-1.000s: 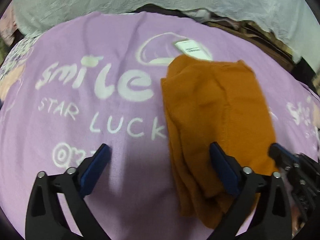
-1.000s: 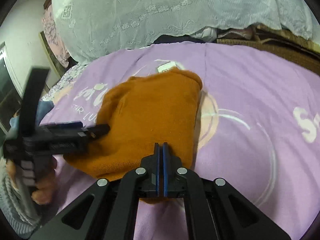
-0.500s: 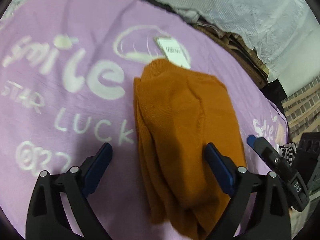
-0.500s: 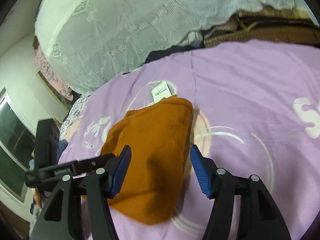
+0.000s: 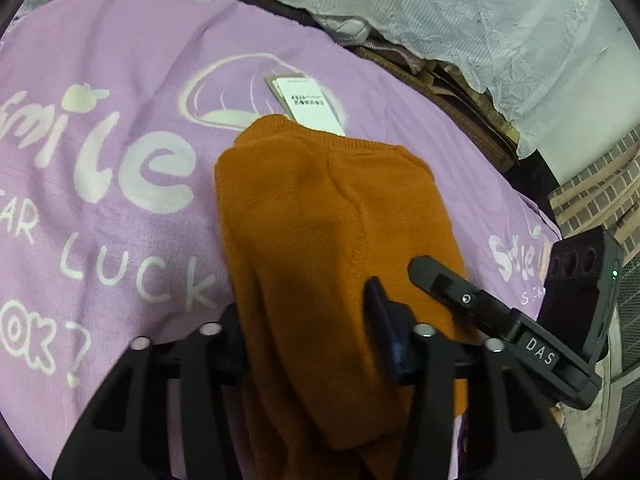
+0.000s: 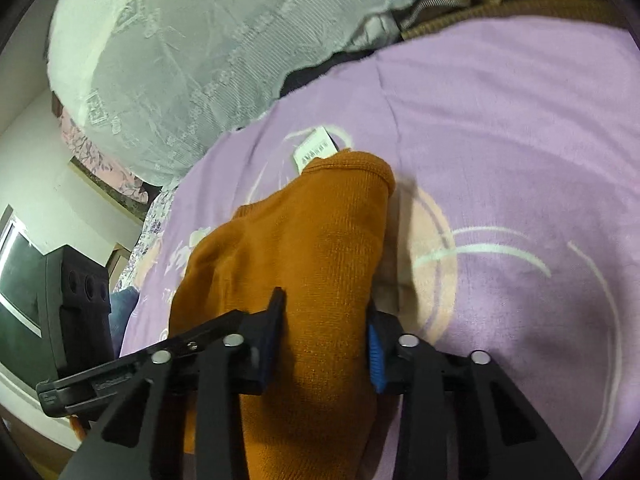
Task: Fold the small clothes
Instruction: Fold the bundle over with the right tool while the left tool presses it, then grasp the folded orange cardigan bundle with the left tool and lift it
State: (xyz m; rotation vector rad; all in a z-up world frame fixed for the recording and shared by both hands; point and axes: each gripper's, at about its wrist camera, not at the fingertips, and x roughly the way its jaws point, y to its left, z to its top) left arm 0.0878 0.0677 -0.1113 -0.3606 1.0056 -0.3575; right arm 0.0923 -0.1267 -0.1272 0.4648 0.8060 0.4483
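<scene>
Folded orange knit garment (image 5: 332, 236) lying on a purple blanket (image 5: 120, 92) printed with white lettering, white paper tag (image 5: 308, 104) poking out at its far end. No containers visible. White lace cover (image 6: 192, 40) heaped beyond the blanket's far edge. Left gripper (image 5: 308, 320) angled downward over the garment's near left part, jaws closing with a bunched fold of orange knit between them, pads pressing the cloth. Right gripper (image 6: 326, 336) angled down over the near right part, jaws also closing, a thick ridge of the same knit between the blue pads (image 6: 374, 354) and squeezed. Each gripper visible in the other's view, just beside it.
</scene>
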